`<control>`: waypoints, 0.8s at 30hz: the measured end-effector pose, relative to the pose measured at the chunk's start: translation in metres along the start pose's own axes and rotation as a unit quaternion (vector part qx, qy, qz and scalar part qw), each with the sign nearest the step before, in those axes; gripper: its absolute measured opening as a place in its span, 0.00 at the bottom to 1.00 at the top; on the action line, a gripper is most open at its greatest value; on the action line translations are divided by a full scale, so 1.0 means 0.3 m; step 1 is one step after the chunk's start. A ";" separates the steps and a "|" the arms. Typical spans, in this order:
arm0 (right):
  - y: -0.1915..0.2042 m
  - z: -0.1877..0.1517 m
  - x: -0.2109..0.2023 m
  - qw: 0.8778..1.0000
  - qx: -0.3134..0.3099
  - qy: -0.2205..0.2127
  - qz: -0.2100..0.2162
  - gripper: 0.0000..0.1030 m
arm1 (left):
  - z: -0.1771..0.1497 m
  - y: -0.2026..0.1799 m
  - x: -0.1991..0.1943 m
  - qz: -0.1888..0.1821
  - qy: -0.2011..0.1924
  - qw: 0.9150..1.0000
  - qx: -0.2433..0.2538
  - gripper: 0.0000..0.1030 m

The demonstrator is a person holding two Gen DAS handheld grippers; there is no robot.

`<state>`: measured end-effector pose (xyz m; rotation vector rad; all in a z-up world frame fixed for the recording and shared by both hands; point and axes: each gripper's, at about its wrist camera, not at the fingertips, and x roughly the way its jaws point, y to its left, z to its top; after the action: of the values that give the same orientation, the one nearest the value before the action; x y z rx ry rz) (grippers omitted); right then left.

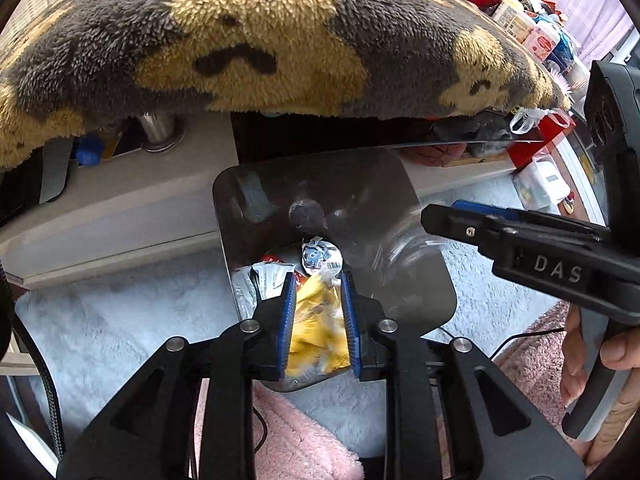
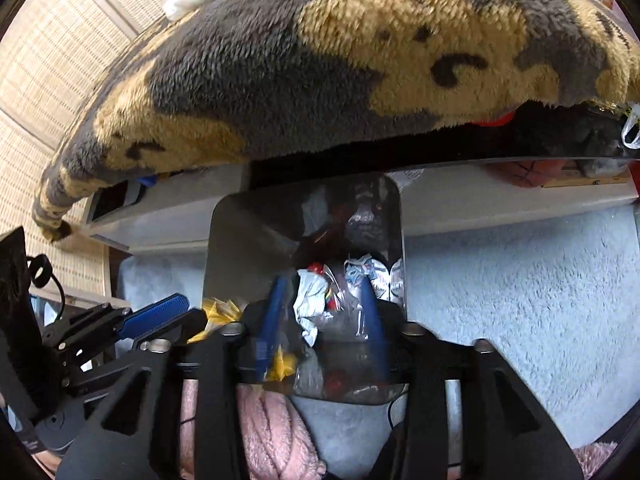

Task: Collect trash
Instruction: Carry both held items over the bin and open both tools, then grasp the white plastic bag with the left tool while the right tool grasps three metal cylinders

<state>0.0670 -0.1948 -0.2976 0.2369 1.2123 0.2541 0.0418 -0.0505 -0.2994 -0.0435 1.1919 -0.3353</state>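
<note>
A tan-and-grey plush blanket (image 1: pixel 256 40) is overhanging a smoky plastic bin (image 1: pixel 416 296) already holding wrappers. The left gripper (image 1: pixel 318 316) is pinching a yellow wrapper (image 1: pixel 316 320) over the bin, so collection looks well along. The right gripper (image 2: pixel 320 320) is reaching in, jaws apart around a clear plastic scrap (image 2: pixel 344 312); contact is unclear. Only the left view is showing the person's hand (image 1: pixel 600 364).

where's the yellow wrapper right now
The yellow wrapper sits between the left gripper fingers, over the clear trash bin, below the white crumpled wrappers.
</note>
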 end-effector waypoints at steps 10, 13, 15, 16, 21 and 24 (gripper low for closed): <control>-0.022 0.033 -0.152 0.998 0.007 -0.061 -0.015 0.95 | 0.019 0.033 -0.167 0.023 -0.049 0.999 -0.006 0.87; -0.019 0.045 -0.219 0.996 0.000 -0.085 0.004 0.95 | 0.035 0.034 -0.218 0.026 -0.057 0.998 -0.005 0.92; -0.006 0.060 -0.264 0.995 -0.005 -0.102 0.000 0.95 | 0.048 0.031 -0.253 0.018 -0.061 0.998 -0.002 0.92; -0.001 0.072 -0.289 0.994 -0.008 -0.111 -0.003 0.95 | 0.056 0.030 -0.270 0.020 -0.068 0.998 0.000 0.92; 0.010 0.157 -0.368 0.990 -0.006 -0.139 -0.008 0.95 | 0.112 0.039 -0.348 0.025 -0.094 0.995 0.000 0.92; 0.009 0.218 -0.404 0.988 0.000 -0.153 -0.008 0.95 | 0.164 0.052 -0.390 0.032 -0.113 0.993 0.002 0.92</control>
<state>0.0886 -0.2337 -0.1670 0.2561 0.9094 0.1958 0.0521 -0.0101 -0.1785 -0.0390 0.9667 -0.2677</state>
